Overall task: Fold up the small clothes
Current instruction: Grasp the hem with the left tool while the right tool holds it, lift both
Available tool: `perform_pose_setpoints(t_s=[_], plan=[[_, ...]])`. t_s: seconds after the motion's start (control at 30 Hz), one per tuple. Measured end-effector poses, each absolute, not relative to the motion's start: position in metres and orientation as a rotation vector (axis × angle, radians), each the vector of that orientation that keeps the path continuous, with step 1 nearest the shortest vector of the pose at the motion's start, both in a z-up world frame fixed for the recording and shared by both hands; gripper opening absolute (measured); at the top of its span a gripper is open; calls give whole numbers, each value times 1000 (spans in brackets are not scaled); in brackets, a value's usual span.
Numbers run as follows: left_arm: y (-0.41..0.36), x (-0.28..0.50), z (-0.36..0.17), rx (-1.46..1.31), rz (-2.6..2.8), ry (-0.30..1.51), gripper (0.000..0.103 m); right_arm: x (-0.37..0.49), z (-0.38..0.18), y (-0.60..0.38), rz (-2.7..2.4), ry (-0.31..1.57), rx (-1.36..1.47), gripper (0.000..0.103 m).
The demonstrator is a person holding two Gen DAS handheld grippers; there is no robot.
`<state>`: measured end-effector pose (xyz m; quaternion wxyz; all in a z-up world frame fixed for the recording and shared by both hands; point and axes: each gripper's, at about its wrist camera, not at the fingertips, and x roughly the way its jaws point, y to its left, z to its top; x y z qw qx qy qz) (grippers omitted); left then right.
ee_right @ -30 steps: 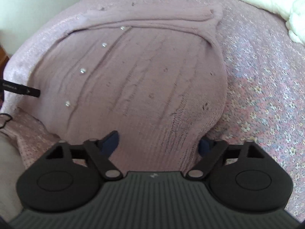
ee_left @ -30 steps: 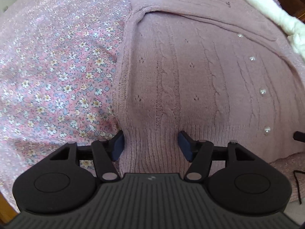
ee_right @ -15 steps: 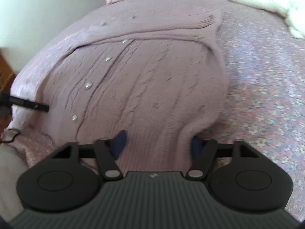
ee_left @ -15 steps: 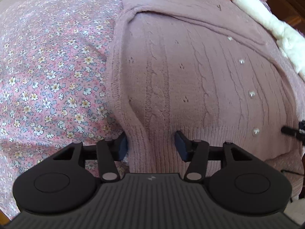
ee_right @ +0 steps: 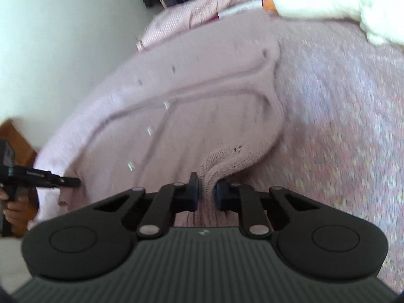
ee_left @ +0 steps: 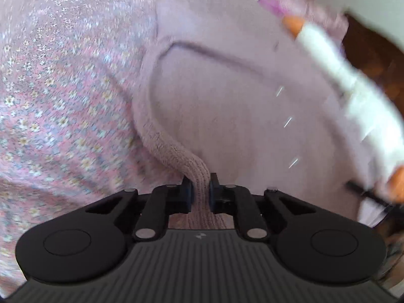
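A pale pink knitted cardigan [ee_left: 227, 106] with pearl buttons lies on a flowered bedspread [ee_left: 55, 116]. My left gripper [ee_left: 200, 189] is shut on the ribbed hem at its left bottom corner, and the hem is lifted into a ridge. In the right wrist view the same cardigan [ee_right: 202, 116] spreads ahead. My right gripper [ee_right: 206, 193] is shut on the ribbed hem at the right bottom corner, which is bunched and raised. The left gripper [ee_right: 63, 181] shows at the far left there, held by a hand [ee_right: 15, 209]. Both views are motion-blurred.
A white plush toy [ee_left: 353, 85] with orange parts lies along the far right of the bed, also seen as the plush toy [ee_right: 328, 5] at the top of the right wrist view. A pale wall [ee_right: 63, 30] and dark wooden furniture [ee_left: 373, 50] border the bed.
Both grippers have shut on the cardigan's bottom hem corners and lifted them. The views have tilted up toward the far side of the bed.
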<state>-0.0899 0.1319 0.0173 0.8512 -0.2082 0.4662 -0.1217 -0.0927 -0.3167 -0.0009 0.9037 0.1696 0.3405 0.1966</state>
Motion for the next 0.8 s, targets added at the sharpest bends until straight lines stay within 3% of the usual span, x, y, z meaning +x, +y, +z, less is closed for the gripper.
perform_pose_setpoints(t_s=[0.33,0.8], plan=[[147,-42,57,-655,-254,748,12,-52,29,-321,409,497,522,15],[132,68,123,-547,-173,545,12,57,56,-330,265,325,658,14]])
